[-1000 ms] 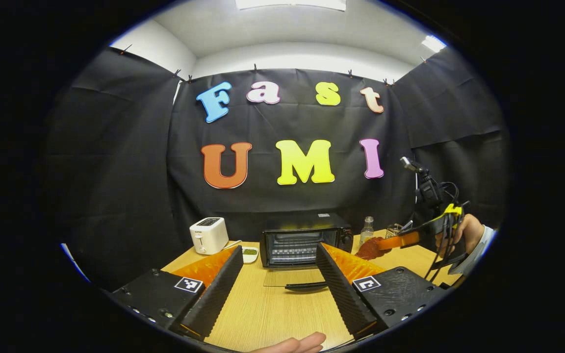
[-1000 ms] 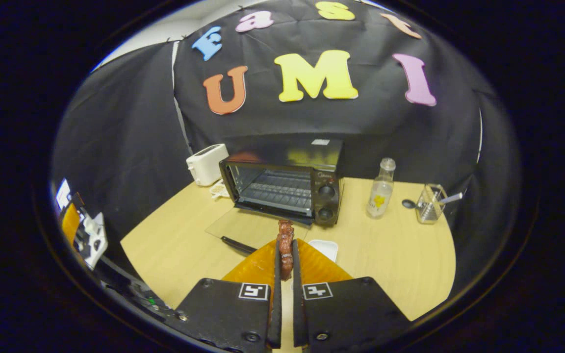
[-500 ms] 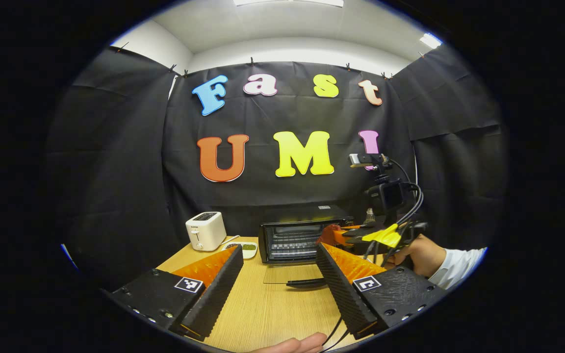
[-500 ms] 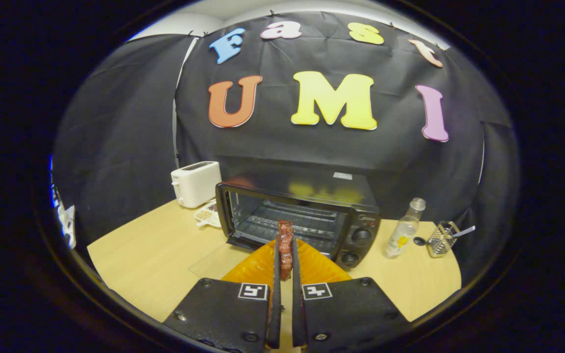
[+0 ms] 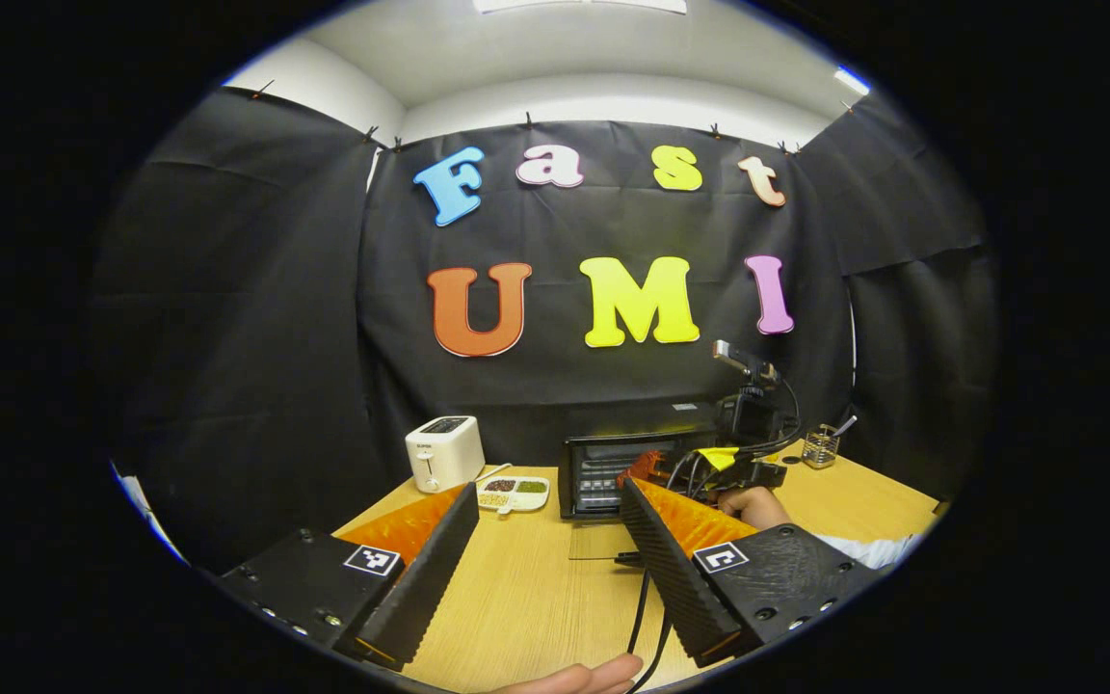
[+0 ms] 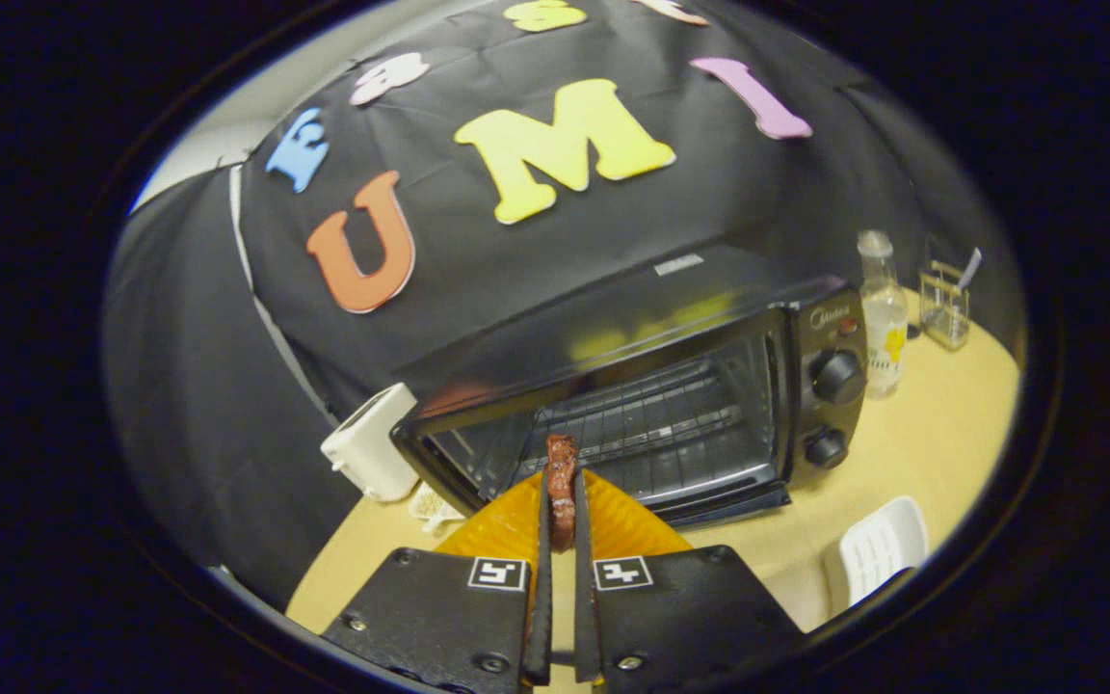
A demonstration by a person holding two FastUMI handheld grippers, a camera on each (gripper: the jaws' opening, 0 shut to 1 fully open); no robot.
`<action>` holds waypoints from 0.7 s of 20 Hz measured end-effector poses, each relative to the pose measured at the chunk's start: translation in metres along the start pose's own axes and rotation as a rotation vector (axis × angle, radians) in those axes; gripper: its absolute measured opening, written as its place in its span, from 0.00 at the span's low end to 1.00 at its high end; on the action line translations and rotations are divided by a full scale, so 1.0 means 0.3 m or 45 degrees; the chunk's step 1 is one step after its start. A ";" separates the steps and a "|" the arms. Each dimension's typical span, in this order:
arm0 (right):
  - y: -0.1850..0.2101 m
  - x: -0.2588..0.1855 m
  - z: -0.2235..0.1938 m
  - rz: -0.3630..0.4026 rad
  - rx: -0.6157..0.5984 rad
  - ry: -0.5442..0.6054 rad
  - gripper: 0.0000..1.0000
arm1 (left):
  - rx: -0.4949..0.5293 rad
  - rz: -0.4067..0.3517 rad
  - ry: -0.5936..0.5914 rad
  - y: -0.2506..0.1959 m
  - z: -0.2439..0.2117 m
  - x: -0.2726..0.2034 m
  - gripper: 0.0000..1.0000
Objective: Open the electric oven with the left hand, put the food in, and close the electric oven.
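wooden table (image 5: 536, 588) under open oven (image 6: 651, 405), black cloth behind

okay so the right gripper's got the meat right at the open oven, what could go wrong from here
The right gripper pinches the strip of meat by its lower part, so the free end may catch the oven opening's frame or the wire rack as it goes in. The view is tilted, so the meat might land askew. The glass door lies open on the table; a low approach could knock it.
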State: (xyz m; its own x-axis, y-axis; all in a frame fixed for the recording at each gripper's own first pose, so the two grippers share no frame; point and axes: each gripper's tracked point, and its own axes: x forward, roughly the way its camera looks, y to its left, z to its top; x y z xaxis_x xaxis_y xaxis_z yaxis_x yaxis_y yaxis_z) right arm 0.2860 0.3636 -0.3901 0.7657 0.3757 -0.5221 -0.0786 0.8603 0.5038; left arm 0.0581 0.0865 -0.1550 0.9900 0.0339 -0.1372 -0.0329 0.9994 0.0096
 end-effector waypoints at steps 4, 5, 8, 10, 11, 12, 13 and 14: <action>-0.055 0.158 0.016 0.004 0.322 -0.023 0.12 | 0.007 0.020 0.016 0.037 -0.025 0.015 0.95; -0.079 0.187 0.018 -0.014 0.387 -0.021 0.12 | 0.010 0.023 0.022 0.042 -0.033 0.024 0.95; -0.118 0.251 0.020 -0.028 0.569 -0.060 0.12 | 0.008 0.071 0.078 0.075 -0.069 0.060 0.94; -0.127 0.268 0.014 -0.026 0.573 -0.079 0.12 | -0.010 0.060 0.069 0.064 -0.060 0.050 0.95; -0.130 0.270 0.007 -0.037 0.565 -0.076 0.13 | -0.017 0.054 0.071 0.059 -0.061 0.048 0.95; -0.131 0.273 -0.001 -0.054 0.540 -0.073 0.15 | -0.018 0.055 0.077 0.057 -0.068 0.047 0.95; -0.128 0.276 -0.004 -0.064 0.497 -0.074 0.16 | -0.014 0.060 0.079 0.062 -0.073 0.050 0.95; -0.129 0.270 -0.012 -0.085 0.449 -0.076 0.18 | -0.011 0.068 0.081 0.066 -0.073 0.051 0.95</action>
State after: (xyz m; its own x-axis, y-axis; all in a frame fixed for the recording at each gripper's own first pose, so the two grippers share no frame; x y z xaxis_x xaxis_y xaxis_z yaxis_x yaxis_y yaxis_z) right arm 0.3488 0.3619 -0.4545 0.7985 0.2932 -0.5258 0.1898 0.7062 0.6821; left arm 0.0697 0.1070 -0.1786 0.9760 0.0869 -0.1997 -0.0867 0.9962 0.0098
